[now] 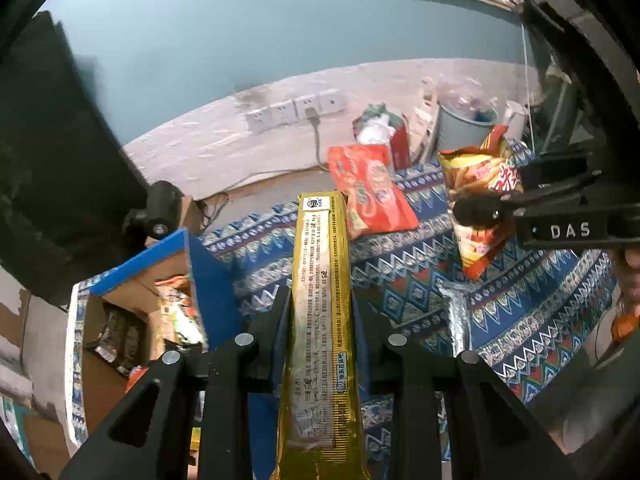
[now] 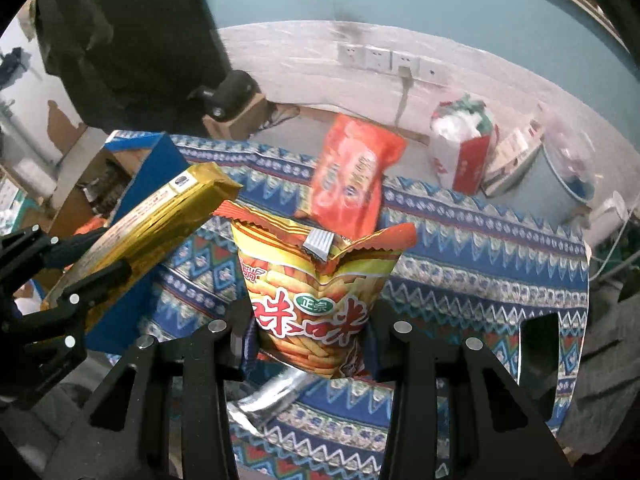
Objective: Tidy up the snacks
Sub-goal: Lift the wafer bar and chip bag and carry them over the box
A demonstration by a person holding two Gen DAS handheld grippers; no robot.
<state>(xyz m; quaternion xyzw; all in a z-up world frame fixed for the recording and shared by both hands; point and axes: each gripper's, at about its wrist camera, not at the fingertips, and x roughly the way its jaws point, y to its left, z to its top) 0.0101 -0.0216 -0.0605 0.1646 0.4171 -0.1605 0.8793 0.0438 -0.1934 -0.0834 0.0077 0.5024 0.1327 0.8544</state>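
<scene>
The left hand-held gripper [image 1: 320, 316] pinches a long gold packet [image 1: 320, 320], held raised above the patterned cloth [image 1: 540, 320] beside the blue box [image 1: 208, 276]. The right hand-held gripper [image 2: 312, 332] pinches a yellow stick-snack bag [image 2: 316, 292], also raised. An orange bag [image 2: 352, 176] and a silver packet [image 2: 268, 396] lie on the cloth.

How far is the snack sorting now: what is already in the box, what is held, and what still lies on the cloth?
Done: the blue-edged cardboard box already holds several packets. In hand: the left gripper clamps a long gold-foil biscuit pack; the right gripper clamps a yellow-orange bag of snack sticks. Left: an orange-red snack bag and a silver foil packet lie on the patterned blue cloth.
</scene>
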